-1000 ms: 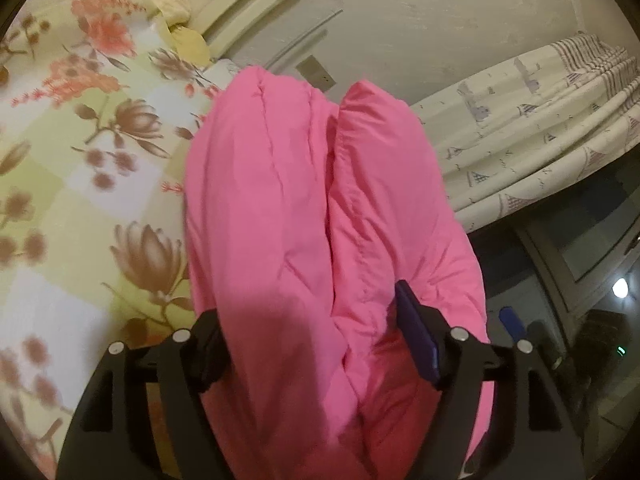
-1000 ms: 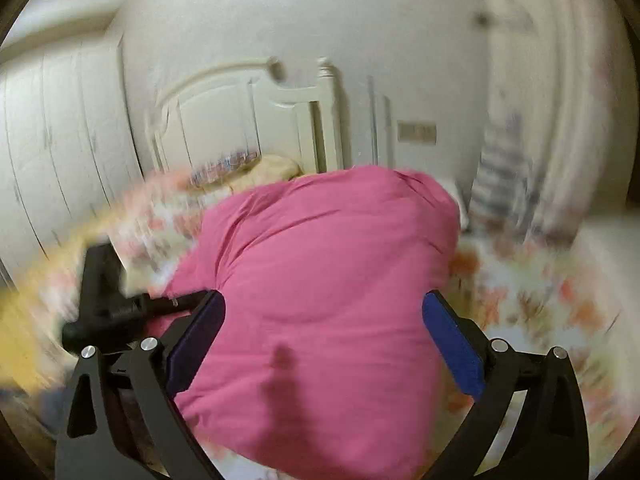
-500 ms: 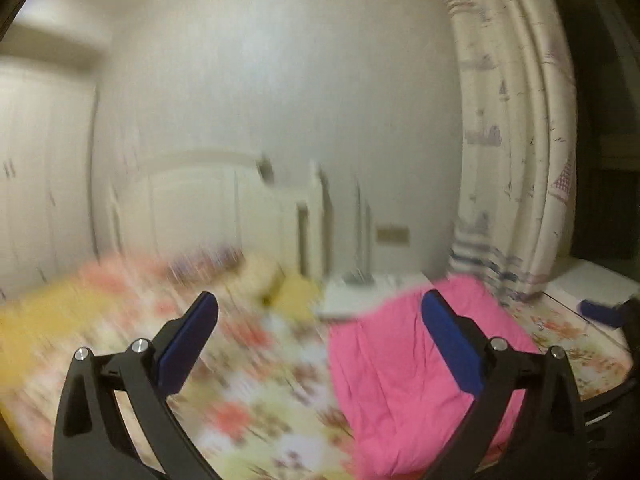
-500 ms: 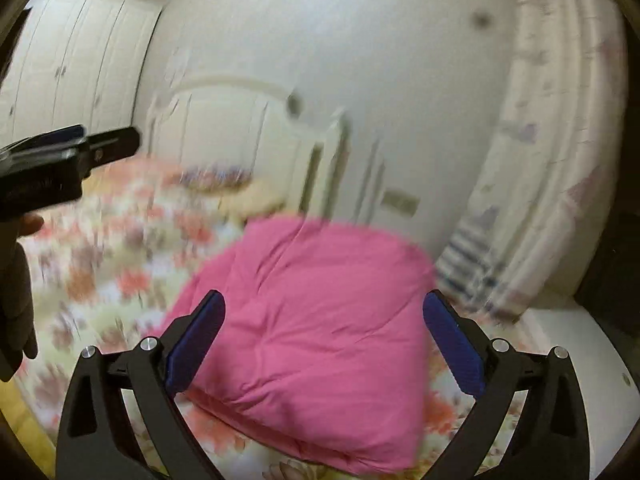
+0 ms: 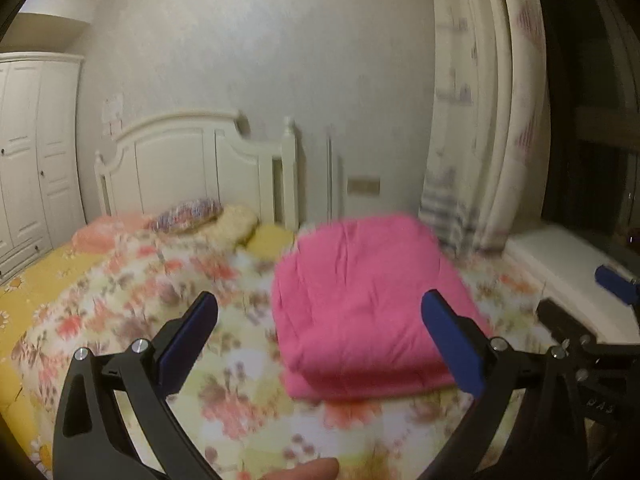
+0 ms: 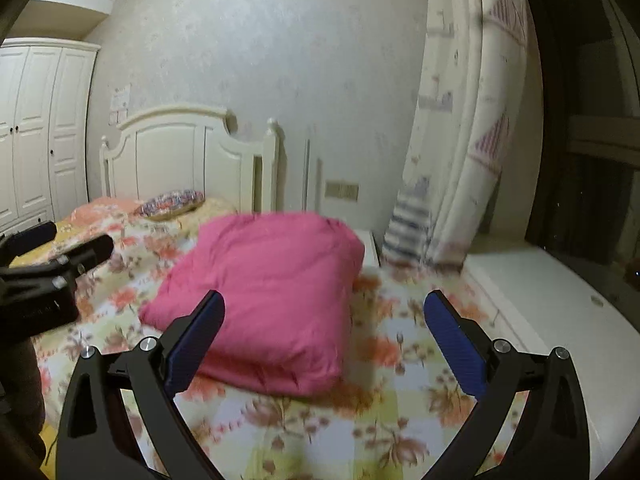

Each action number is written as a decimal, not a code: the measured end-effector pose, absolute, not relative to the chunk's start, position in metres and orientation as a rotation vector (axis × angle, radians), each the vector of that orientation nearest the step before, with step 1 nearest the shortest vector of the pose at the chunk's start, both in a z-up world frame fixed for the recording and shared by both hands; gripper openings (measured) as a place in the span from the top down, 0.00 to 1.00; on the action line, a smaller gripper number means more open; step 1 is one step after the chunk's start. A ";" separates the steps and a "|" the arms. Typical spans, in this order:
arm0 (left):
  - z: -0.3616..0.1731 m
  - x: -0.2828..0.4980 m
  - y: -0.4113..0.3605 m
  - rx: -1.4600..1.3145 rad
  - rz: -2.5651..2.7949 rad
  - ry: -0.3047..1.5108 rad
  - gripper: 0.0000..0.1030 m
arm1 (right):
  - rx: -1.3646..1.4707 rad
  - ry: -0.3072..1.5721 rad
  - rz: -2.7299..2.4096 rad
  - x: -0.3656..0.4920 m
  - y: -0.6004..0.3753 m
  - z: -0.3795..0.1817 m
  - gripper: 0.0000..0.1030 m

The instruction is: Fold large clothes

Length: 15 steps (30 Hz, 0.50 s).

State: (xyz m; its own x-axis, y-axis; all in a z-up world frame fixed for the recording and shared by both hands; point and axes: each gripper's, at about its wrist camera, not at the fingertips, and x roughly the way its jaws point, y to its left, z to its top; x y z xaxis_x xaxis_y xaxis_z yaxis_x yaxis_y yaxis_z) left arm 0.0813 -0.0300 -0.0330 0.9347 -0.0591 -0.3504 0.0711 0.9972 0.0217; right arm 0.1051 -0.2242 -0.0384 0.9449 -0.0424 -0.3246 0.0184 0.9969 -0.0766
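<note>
No readable text anywhere; faint embossed marks on the black gripper body (image 5: 600, 406) at near right stay illegible.

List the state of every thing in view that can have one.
pink garment: folded, lying on the bed, free of both grippers
left gripper: open, nothing between its jaws
right gripper: open, nothing held
wardrobe doors: closed
curtain: drawn aside, hanging bunched
</note>
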 end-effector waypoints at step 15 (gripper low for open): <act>-0.057 0.085 -0.030 0.042 -0.044 0.425 0.02 | -0.070 0.419 -0.013 0.110 -0.213 -0.071 0.04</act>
